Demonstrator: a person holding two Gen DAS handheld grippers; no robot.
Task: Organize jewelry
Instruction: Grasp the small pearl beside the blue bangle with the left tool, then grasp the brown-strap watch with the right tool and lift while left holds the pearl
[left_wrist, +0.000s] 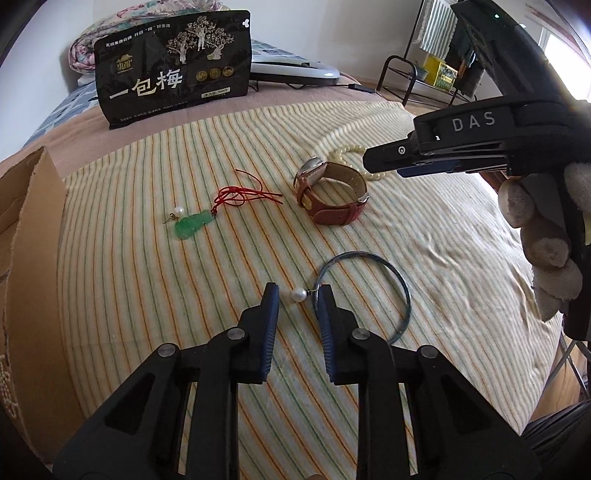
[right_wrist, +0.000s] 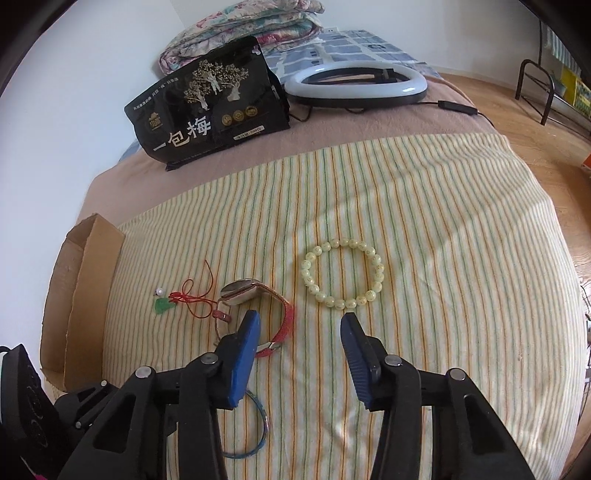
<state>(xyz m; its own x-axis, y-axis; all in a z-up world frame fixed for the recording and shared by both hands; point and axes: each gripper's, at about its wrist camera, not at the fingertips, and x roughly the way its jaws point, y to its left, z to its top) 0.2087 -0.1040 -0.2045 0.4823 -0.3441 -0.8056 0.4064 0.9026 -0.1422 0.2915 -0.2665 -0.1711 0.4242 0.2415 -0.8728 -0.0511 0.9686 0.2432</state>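
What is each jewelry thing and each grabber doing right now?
Left gripper: open, around a pearl earring.
Right gripper: open, holding nothing.
Watch: strap buckled.
Bead bracelet: lying flat.
Blue bangle: lying flat.
Jade pendant: lying flat, red cord loose.

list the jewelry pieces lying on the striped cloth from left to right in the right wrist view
green jade pendant on a red cord → red leather-strap watch → pale cream beaded bracelet

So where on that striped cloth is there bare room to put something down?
Bare cloth lies right of the bead bracelet, and between the jade pendant and the cardboard box. It is crowded around the watch, thin bangle and pearl earring.
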